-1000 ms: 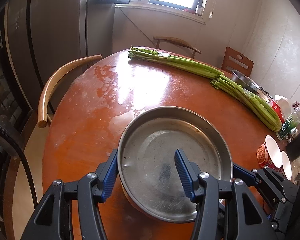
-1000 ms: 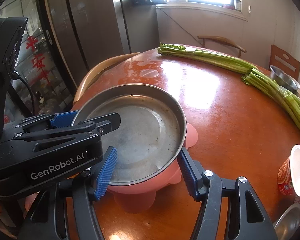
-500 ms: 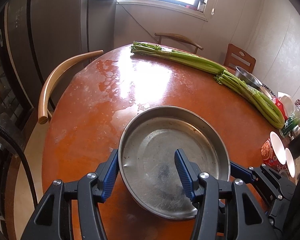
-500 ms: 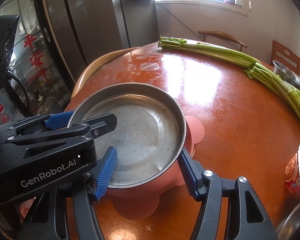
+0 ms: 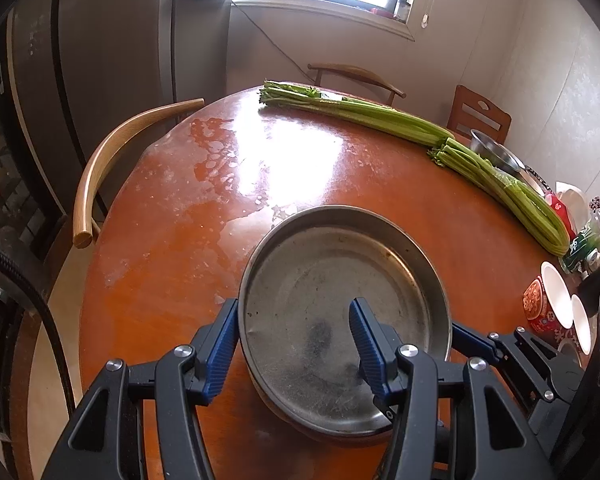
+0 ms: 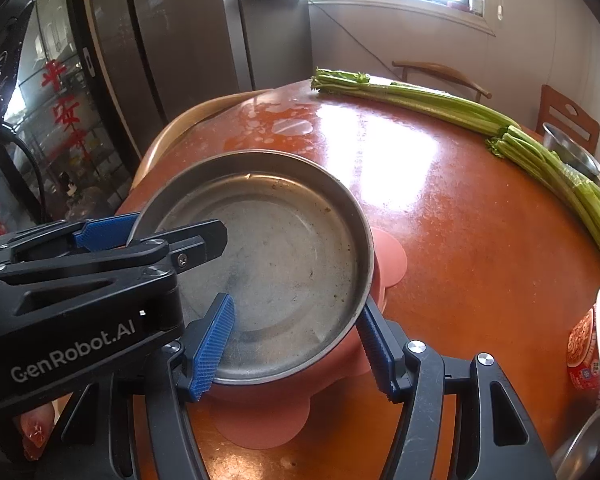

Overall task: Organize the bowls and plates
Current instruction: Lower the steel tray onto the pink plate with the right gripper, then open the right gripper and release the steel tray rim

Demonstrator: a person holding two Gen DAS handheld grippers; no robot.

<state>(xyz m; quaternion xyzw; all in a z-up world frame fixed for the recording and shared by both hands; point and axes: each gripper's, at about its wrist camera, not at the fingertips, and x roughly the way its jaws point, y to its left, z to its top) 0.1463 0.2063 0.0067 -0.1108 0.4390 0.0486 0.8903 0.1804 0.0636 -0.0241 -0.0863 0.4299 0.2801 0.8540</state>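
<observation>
A round steel plate (image 5: pixel 340 300) rests on a pink bowl (image 6: pixel 340 364) near the front of the orange round table (image 5: pixel 160 240). My left gripper (image 5: pixel 292 312) straddles the plate's left rim. One blue pad lies against the outside of the rim and the other hangs over the plate's floor, so the jaws stand open. My right gripper (image 6: pixel 296 312) straddles the plate's (image 6: pixel 280 260) near right rim the same way, one pad inside and one outside by the pink bowl, also open. The left gripper (image 6: pixel 156 236) shows in the right wrist view too.
Two long bundles of celery (image 5: pixel 380 114) lie across the far side of the table. Red-and-white paper cups (image 5: pixel 540 304) and a steel bowl (image 5: pixel 496 152) crowd the right edge. A curved wooden chair back (image 5: pixel 112 160) stands at the left, and a fridge stands behind it.
Both views have shifted slightly. More of the pink bowl's lobes shows from under the plate. The grippers keep their places at the rim.
</observation>
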